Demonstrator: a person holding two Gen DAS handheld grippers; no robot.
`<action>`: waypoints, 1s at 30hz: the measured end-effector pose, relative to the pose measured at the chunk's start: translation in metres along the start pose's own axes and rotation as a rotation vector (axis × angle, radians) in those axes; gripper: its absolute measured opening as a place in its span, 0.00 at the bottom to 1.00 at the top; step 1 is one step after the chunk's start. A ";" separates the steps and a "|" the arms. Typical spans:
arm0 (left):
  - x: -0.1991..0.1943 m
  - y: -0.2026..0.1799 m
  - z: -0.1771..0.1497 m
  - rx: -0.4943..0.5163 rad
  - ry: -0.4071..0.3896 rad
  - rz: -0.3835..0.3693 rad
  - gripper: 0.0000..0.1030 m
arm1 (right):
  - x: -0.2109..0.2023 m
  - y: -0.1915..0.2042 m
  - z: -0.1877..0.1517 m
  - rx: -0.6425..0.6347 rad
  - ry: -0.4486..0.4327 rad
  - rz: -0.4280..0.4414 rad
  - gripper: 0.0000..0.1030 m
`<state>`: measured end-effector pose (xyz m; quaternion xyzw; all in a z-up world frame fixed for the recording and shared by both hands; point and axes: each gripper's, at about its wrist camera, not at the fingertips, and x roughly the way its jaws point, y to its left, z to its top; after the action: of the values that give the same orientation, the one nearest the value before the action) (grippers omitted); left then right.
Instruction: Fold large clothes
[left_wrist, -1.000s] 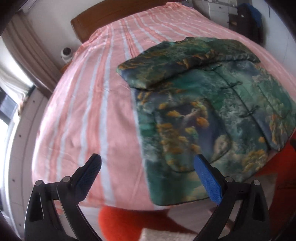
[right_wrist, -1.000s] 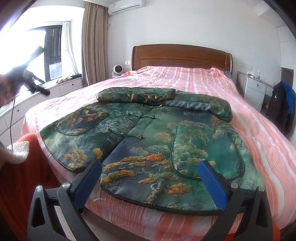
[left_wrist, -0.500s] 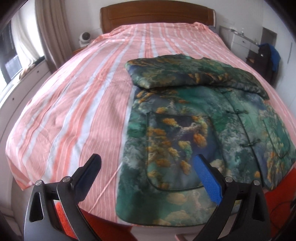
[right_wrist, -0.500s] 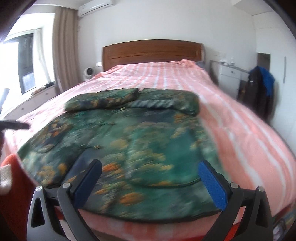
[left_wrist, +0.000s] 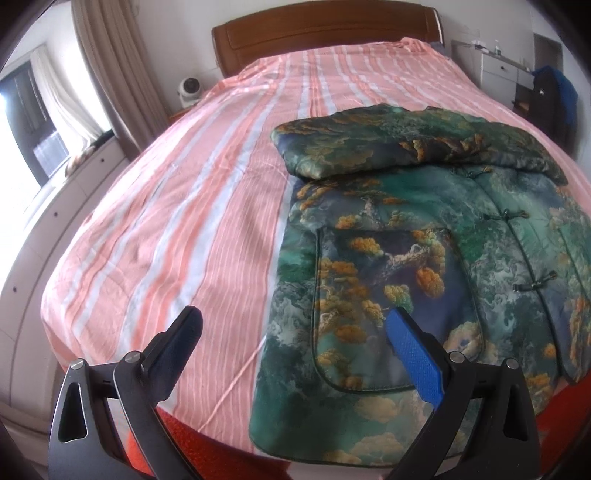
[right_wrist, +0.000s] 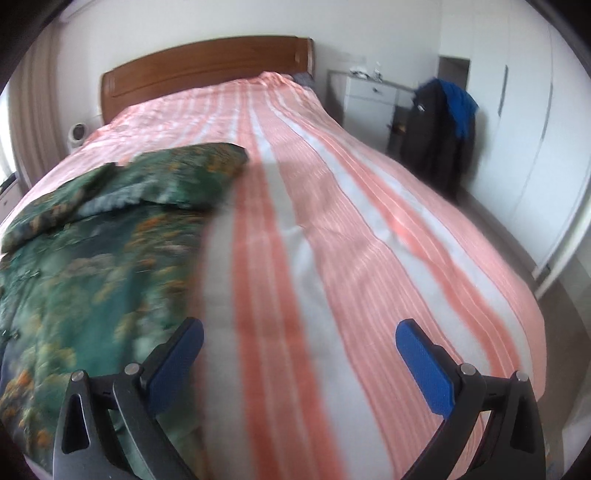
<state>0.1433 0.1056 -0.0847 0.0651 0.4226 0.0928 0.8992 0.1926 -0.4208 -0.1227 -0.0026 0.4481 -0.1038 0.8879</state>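
Observation:
A large green padded jacket (left_wrist: 424, 258) with orange tree print lies flat on the pink striped bed (left_wrist: 207, 206), its sleeves folded across the top. My left gripper (left_wrist: 295, 325) is open and empty, above the jacket's near left hem. In the right wrist view the jacket (right_wrist: 92, 251) lies at the left, blurred. My right gripper (right_wrist: 299, 336) is open and empty, over the bare bedspread (right_wrist: 351, 240) to the right of the jacket.
A wooden headboard (left_wrist: 325, 33) stands at the far end. A small white fan (left_wrist: 190, 88) sits left of the bed. A white dresser (right_wrist: 373, 96) and a chair with dark and blue clothes (right_wrist: 439, 129) stand on the right. Orange-red fabric (left_wrist: 218, 454) lies below the bed's near edge.
Both grippers have swung: the left view turned left along the jacket's left edge, and the right gripper swept right, off the jacket and over bare bedspread. Both stayed open.

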 end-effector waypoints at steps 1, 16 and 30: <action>-0.001 0.000 0.001 0.001 -0.002 0.003 0.97 | 0.007 -0.005 0.001 0.008 0.013 -0.013 1.00; 0.005 0.016 -0.007 -0.086 0.046 0.008 0.97 | 0.125 -0.060 0.053 0.108 0.189 -0.263 1.00; 0.013 0.037 -0.001 -0.210 0.104 0.047 0.97 | 0.129 -0.062 0.044 0.127 0.167 -0.256 1.00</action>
<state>0.1468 0.1445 -0.0883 -0.0243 0.4552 0.1608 0.8754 0.2910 -0.5094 -0.1928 0.0052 0.5087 -0.2440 0.8256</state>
